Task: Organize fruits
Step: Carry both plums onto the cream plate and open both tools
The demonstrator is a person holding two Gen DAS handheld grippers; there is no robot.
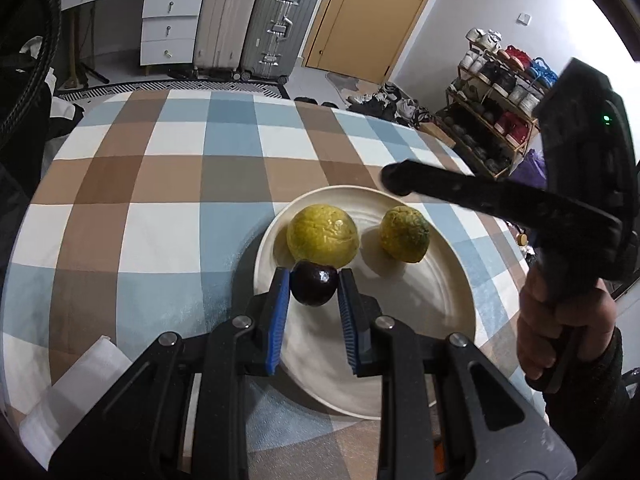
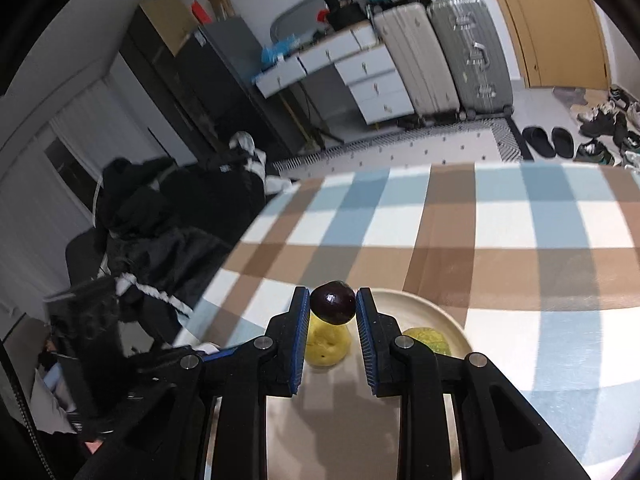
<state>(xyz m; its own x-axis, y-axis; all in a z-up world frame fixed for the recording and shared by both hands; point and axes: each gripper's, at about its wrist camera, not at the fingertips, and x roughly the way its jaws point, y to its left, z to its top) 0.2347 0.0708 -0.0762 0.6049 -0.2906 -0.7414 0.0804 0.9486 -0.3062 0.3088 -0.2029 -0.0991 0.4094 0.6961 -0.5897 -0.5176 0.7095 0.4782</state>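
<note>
A white plate (image 1: 400,320) sits on the checked tablecloth (image 1: 160,200) with two yellow-green citrus fruits on it, a larger one (image 1: 322,236) and a smaller one (image 1: 405,234). My left gripper (image 1: 313,278) is shut on a dark plum (image 1: 314,286) just above the plate's near side, in front of the larger fruit. In the right wrist view my right gripper (image 2: 333,300) is shut on a second dark plum (image 2: 333,303) over the plate (image 2: 424,312); both citrus fruits (image 2: 328,344) (image 2: 428,340) lie beneath it. From the left wrist view, the right gripper (image 1: 396,180) reaches in over the plate's far rim, held by a hand (image 1: 560,332).
A white folded paper (image 1: 80,380) lies on the cloth at the near left. The table's left edge drops off to a heap of dark clothes (image 2: 160,220). Suitcases (image 1: 256,24), drawers (image 1: 170,28) and a shoe rack (image 1: 496,112) stand beyond the table.
</note>
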